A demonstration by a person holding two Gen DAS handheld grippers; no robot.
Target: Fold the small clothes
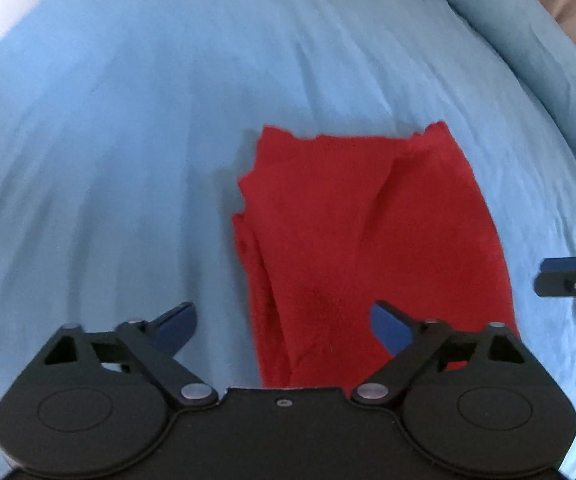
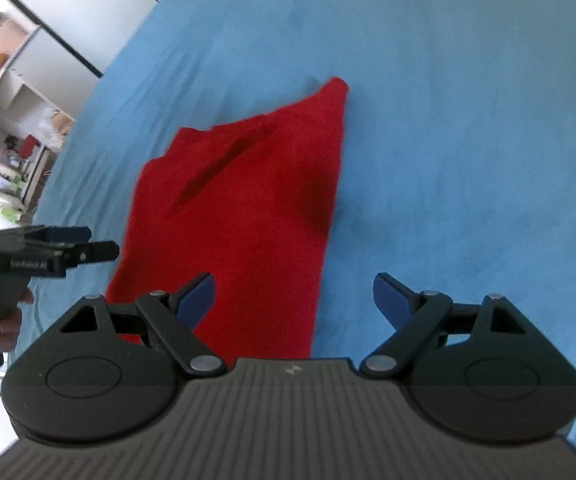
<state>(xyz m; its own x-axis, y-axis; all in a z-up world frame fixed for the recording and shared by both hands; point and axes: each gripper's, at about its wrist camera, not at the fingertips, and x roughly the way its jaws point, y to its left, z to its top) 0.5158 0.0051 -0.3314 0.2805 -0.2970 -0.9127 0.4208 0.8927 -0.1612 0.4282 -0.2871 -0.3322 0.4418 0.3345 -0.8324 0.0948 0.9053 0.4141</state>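
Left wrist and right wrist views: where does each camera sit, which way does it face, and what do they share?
Left wrist: on the left gripper, looking steeply down on the red garment on the blue bedsheet; own fingers spread, the right gripper at the right edge.
Right wrist: on the right gripper, looking down at the garment and sheet; own fingers spread, the left gripper and the hand holding it at left.
Shared: garment, sheet, each other's gripper.

This is a bedroom in a home. A bed (image 1: 168,120) spread with a blue sheet fills both views, a blue pillow (image 1: 527,40) lies at its edge, and cluttered white shelves (image 2: 16,128) with household odds and ends stand beside it.
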